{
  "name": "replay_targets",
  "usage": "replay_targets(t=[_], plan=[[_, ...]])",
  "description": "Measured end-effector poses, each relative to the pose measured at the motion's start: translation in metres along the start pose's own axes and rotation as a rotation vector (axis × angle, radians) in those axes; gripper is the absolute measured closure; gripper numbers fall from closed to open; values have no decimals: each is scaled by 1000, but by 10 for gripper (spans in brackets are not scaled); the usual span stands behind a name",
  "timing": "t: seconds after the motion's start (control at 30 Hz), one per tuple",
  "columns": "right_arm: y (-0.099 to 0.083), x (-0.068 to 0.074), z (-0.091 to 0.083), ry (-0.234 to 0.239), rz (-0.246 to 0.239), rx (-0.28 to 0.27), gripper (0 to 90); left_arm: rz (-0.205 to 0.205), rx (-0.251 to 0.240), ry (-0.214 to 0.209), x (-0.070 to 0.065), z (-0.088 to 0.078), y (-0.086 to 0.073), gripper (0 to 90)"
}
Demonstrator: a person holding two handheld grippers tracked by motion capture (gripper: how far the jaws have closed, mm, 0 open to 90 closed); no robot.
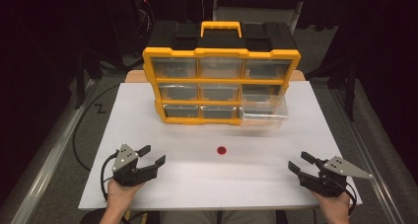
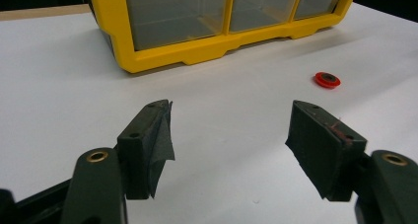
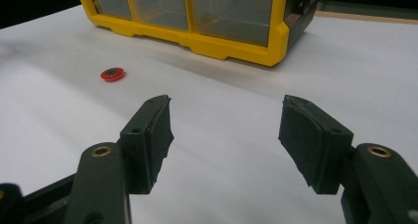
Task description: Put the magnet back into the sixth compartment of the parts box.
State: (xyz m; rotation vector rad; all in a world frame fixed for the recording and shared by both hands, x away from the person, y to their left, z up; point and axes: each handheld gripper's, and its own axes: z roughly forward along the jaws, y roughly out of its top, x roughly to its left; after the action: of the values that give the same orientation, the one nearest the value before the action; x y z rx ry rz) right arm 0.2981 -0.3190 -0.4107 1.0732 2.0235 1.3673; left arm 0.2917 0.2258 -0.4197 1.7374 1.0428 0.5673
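White table (image 1: 148,115), lit from above, dark surroundings. Landmark: yellow drawer organiser (image 1: 220,78) standing upright at the far middle of the table, black body behind, yellow handle (image 1: 221,26) on top, three rows of three clear drawers. The bottom-right drawer (image 1: 262,113) is pulled out toward the person and juts forward of the organiser's front; its contents cannot be made out through the glare, possibly nothing in it. Small red disc (image 1: 222,150) with a dark centre lies flat on the table in front of the organiser, well clear of its base, roughly below the middle column of drawers. Left gripper (image 1: 154,155) rests near the table's front edge, in front of and to the left of the organiser, held in the person's left hand (image 1: 118,194); jaws spread wide, nothing between them, bare table showing in the gap in the left gripper view, where the red disc (image 2: 327,80) sits ahead and off to one side, near the organiser's bottom frame (image 2: 222,41). Right gripper (image 1: 300,163) rests in front of and to the right of the organiser, in the right hand (image 1: 335,206); jaws likewise wide apart and holding nothing. In the right gripper view the red disc (image 3: 112,75) lies ahead toward the other side, the organiser's corner (image 3: 276,46) beyond. Both grippers well apart from the disc, which lies between them, nearer the organiser
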Motion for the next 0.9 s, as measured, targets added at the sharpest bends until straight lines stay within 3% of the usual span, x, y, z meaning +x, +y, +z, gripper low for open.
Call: replay_targets(t=[0.6,0.9], plan=[[1,1,-1,-12,12,-27,389,7,-5,4,0,0,0,332],[1,3,-1,-6,10,-15,389,8,-10,8,0,-1,0,330]])
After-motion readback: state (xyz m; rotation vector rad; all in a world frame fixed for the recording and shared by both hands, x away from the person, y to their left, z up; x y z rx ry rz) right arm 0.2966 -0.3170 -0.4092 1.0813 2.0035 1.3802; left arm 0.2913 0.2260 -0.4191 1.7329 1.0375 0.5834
